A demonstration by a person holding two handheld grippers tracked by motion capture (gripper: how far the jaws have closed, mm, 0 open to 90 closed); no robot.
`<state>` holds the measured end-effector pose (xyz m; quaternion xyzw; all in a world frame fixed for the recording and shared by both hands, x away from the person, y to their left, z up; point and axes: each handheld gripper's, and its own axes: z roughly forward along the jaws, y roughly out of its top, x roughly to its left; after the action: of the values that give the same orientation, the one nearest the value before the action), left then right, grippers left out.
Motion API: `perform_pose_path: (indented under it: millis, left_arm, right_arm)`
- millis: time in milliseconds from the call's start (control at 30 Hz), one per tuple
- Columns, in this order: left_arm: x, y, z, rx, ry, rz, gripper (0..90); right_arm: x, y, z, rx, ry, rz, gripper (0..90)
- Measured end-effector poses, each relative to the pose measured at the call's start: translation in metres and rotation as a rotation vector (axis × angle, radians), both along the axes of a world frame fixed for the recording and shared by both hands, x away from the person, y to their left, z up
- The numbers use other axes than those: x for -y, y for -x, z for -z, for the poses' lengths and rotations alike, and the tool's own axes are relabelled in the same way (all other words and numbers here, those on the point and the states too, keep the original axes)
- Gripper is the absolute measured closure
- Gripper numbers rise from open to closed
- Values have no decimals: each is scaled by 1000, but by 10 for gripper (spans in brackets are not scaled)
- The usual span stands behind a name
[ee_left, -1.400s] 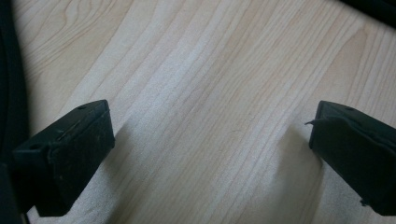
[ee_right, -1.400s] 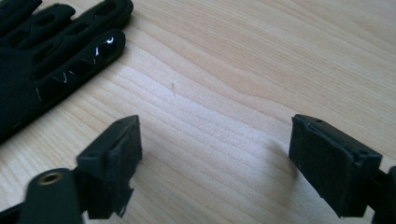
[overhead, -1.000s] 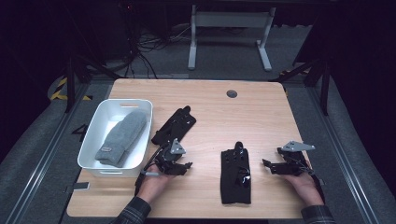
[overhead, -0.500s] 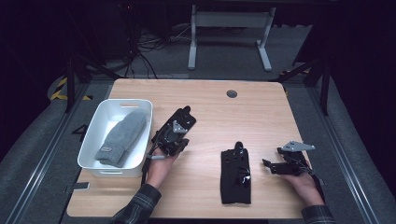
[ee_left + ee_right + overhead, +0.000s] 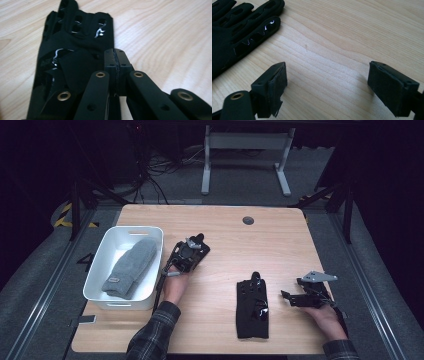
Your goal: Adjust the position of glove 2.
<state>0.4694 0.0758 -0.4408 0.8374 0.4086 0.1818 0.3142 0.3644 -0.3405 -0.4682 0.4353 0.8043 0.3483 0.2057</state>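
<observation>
A black glove (image 5: 202,243) lies on the wooden table (image 5: 285,245) just right of the white bin. My left gripper (image 5: 193,251) rests over it, shut. In the left gripper view the jaws of my left gripper (image 5: 115,60) are pressed together above the glove's (image 5: 75,47) palm; I cannot tell whether any fabric is caught. A second black glove (image 5: 252,307) lies flat near the front, its fingers pointing away. To its right my right gripper (image 5: 292,297) stands open. The right gripper (image 5: 327,80) has bare wood between its pads, and that glove's (image 5: 239,35) fingers lie at the upper left.
A white bin (image 5: 107,297) at the table's left holds a grey mitten (image 5: 131,267). A round cable hole (image 5: 248,220) sits near the far edge. Bare wood spans the middle and the far right. Desk legs and cables stand on the dark floor beyond.
My left gripper has moved away from the front edge onto the far black glove, and its jaws have come together. The right gripper and the near glove have stayed put.
</observation>
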Motion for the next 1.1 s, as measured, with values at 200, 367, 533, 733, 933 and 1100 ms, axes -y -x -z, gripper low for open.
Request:
perform_pose_path:
  millis: [200, 367, 533, 733, 933, 1100]
  left_arm:
    - [-3, -12, 10, -35, -20, -24, 897]
    - [-2, -12, 15, -69, 30, -8, 899]
    - [4, -5, 16, -90, 58, 48, 899]
    - [19, 5, 16, -101, 71, 109, 899]
    - [39, 20, 17, -112, 91, 180, 899]
    - [55, 32, 17, -121, 111, 231, 899]
  right_arm:
    - [0, 0, 0, 0, 0, 0, 163]
    - [0, 0, 0, -1, -1, 1, 163]
    - [0, 0, 0, 0, 0, 1, 163]
    - [0, 0, 0, 0, 0, 1, 164]
    - [0, 0, 0, 0, 0, 2, 163]
    - [0, 0, 0, 0, 0, 1, 164]
